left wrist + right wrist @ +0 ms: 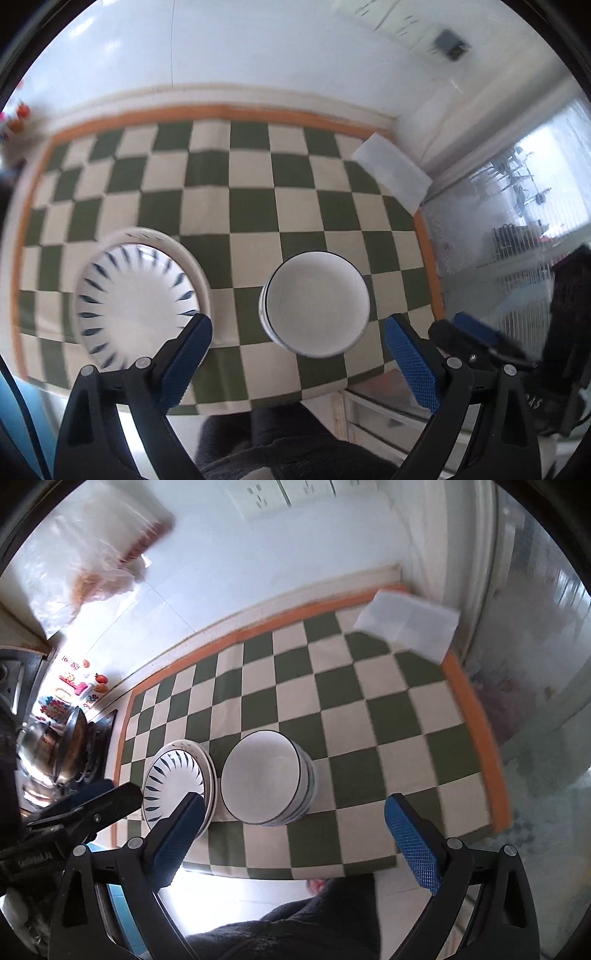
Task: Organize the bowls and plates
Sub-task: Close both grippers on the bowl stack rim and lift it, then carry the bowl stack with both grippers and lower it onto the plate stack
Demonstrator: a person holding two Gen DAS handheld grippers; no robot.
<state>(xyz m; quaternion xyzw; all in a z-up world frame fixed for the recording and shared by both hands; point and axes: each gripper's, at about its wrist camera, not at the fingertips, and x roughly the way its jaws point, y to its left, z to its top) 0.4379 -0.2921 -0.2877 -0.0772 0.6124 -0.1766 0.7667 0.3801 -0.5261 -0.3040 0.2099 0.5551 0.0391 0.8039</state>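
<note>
Ahead, bowl stack [267, 777] between right gripper [295, 819] jaws

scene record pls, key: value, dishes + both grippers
surface: green-and-white checkered cloth, orange border
plates: stack of plates, blue dash pattern, left side
bowls: stack of bowls, white with dark rim, right of the plates
relation: stacks side by side; contact unclear
left gripper: open, empty
right gripper: open, empty
other: white box at the far right corner
</note>
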